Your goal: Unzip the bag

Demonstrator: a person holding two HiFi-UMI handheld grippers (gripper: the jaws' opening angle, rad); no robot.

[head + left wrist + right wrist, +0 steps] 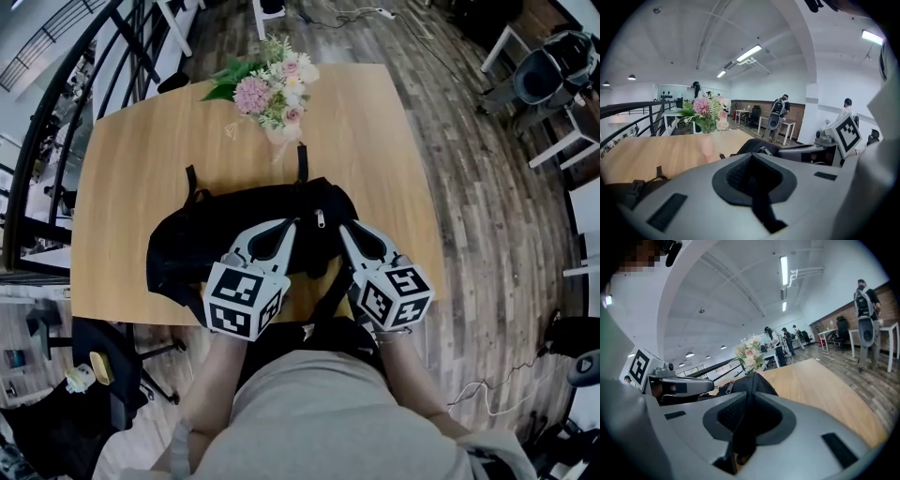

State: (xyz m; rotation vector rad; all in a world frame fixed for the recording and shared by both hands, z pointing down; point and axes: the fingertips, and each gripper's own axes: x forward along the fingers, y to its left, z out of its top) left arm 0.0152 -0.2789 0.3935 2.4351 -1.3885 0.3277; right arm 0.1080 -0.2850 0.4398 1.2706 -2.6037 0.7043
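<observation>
The black bag [234, 211] is laid across the near half of the desk [122, 187], in front of a bunch of flowers [272, 89]. The left gripper [292, 225] is set at the bag's top with its jaws pressed fully together. The zipper pull [320, 218] is seen just beside it. The right gripper [343, 228] is clamped narrowly on a raised fold of the bag.

Bag [253, 230]: plain black. Table [122, 187]: pale wood grain. Flowers [272, 89]: pink and cream, green leaves. Left gripper [292, 225] and right gripper [343, 228]: grey shells, black pads (each cube carries black-and-white square markers). Floor [469, 169]: dark, streaky brown planks.
</observation>
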